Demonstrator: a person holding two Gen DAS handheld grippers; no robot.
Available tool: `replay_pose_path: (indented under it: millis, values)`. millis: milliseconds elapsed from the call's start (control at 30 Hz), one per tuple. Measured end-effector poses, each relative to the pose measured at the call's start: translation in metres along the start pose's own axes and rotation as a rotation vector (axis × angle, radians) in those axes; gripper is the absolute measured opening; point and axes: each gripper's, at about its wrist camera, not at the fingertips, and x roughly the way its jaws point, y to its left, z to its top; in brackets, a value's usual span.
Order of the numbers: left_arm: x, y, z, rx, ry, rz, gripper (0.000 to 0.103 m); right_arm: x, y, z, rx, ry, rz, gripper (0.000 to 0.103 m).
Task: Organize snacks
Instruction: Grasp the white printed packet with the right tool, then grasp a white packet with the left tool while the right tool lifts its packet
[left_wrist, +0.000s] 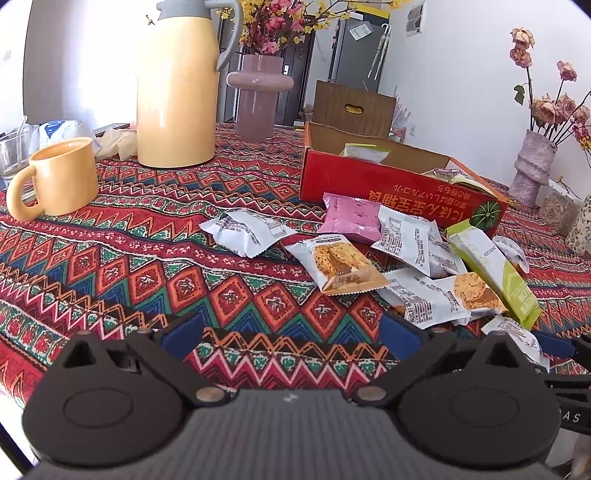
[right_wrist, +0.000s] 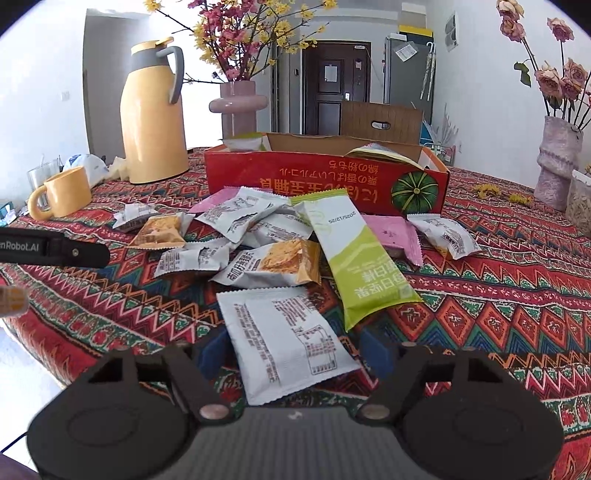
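**Snacks heaped before the red box, right tongs closing on a white packet**

Snacks lie loose on the patterned tablecloth, piled just in front of the red box. Box sits open at the far side of the pile, a few packets already inside. Yellow flask and mug stand well off to the left, out of the way.

Long green packet leans across the heap, its near end just beside my target. White packet is nearest me, lying flat, printed side up.

My right gripper points down at a slant, blue pads either side of the white packet. Whether the pads press on it yet I cannot tell. My judgement: seat the pads on the packet's long edges, not its crimped end, squeeze gently so it doesn't buckle, and lift clear of the green packet before carrying to the box.

My left gripper tilts down likewise, jaws wide apart over bare cloth, nothing between them, heap off to its right.
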Motion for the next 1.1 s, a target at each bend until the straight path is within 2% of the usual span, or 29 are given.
replay_pose_path:
  millis: [67, 267, 300, 500, 767, 1100]
  values:
    - [0.0, 0.0, 0.0, 0.001, 0.001, -0.001, 0.103, -0.001, -0.002, 0.001, 0.008, 0.001, -0.004, 0.054]
    - [-0.003, 0.0, -0.002, 0.0, -0.001, 0.003, 0.103, -0.006, -0.007, 0.0, 0.026, -0.004, -0.004, 0.048]
    - [-0.003, -0.001, -0.002, 0.001, -0.002, 0.003, 0.103, -0.007, -0.007, 0.0, 0.029, -0.008, -0.003, 0.044]
    - [-0.004, -0.002, -0.001, 0.004, -0.002, 0.006, 0.103, -0.018, -0.01, 0.002, 0.043, -0.043, 0.003, 0.034]
    - [-0.001, -0.001, 0.009, 0.003, -0.009, 0.029, 0.103, -0.032, -0.02, 0.012, 0.069, -0.112, -0.005, 0.034]
    - [0.03, 0.009, 0.042, 0.009, -0.01, 0.109, 0.103, -0.026, -0.044, 0.032, 0.104, -0.174, -0.062, 0.034]
